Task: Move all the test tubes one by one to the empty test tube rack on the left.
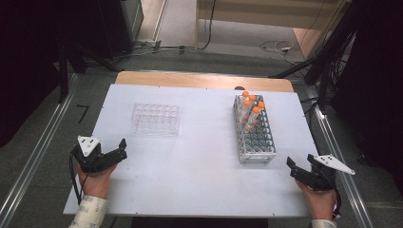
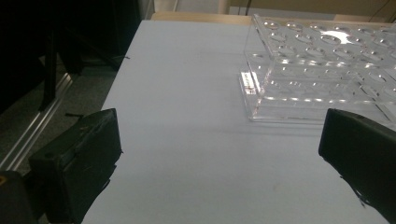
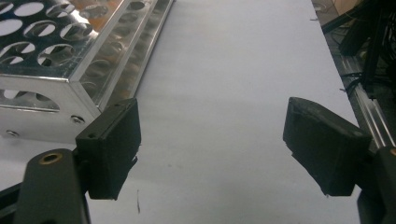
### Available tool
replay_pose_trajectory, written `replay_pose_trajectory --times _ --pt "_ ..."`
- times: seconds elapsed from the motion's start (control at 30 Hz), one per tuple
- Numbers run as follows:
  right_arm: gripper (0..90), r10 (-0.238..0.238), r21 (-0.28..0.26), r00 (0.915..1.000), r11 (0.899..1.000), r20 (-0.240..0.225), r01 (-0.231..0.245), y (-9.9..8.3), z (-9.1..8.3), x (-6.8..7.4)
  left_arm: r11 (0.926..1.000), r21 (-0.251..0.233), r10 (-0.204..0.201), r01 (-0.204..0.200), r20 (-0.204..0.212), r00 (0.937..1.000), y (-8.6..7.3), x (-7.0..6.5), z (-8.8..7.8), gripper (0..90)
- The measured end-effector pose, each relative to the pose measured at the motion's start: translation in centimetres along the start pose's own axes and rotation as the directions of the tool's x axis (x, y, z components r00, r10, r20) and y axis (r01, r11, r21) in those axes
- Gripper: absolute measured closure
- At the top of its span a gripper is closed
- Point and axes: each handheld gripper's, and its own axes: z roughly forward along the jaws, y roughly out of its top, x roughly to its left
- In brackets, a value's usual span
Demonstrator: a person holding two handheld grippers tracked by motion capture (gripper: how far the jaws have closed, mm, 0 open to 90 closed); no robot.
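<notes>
A metal tube rack (image 1: 256,135) stands on the right half of the white table (image 1: 199,156), with several orange-capped tubes (image 1: 252,105) in its far end. A clear well plate (image 1: 155,118) lies left of centre. My left gripper (image 1: 121,149) rests at the table's left front edge, open and holding nothing. In the left gripper view its jaws (image 2: 219,154) stand wide apart, with the clear plate (image 2: 322,70) ahead to the right. My right gripper (image 1: 298,164) sits at the right front corner, open and holding nothing. In the right gripper view (image 3: 210,140) the rack's corner (image 3: 70,51) is just beyond its left jaw.
Metal rails (image 1: 43,152) run along both sides of the table. Dark stands and cables (image 1: 332,57) crowd the floor at the back right. A wooden strip (image 1: 204,80) edges the table's far side.
</notes>
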Motion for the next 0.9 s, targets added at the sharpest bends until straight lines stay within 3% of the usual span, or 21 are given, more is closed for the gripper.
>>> replay_pose_trajectory --times 0.2,0.5,0.7,0.8,0.9 --pt "19.2 0.027 -0.024 0.9990 0.999 -0.035 -0.028 0.8 -0.3 0.2 1.0000 0.005 0.006 -0.006 0.010 0.9999 -0.1 0.0 -0.2 0.0" --pt "21.0 -0.008 -0.047 0.9969 0.999 -0.078 0.005 2.3 0.3 1.7 0.9997 -0.009 0.022 -0.021 0.014 0.9997 -0.2 -0.4 -0.3 0.0" --pt "22.4 -0.040 -0.061 0.9925 0.998 -0.115 0.034 4.5 1.7 3.3 0.9992 0.001 0.039 -0.039 0.009 0.9992 -0.3 -0.6 -0.1 0.0" --pt "22.6 -0.079 -0.066 0.9896 0.995 -0.120 0.071 5.5 2.4 4.1 0.9991 0.002 0.043 -0.043 0.011 0.9990 -0.3 -0.7 -0.1 0.0" --pt "27.6 -0.091 -0.071 0.9864 0.994 -0.136 0.082 6.5 3.5 4.6 0.9990 0.007 0.044 -0.044 0.010 0.9990 -0.4 -0.8 0.0 0.0"
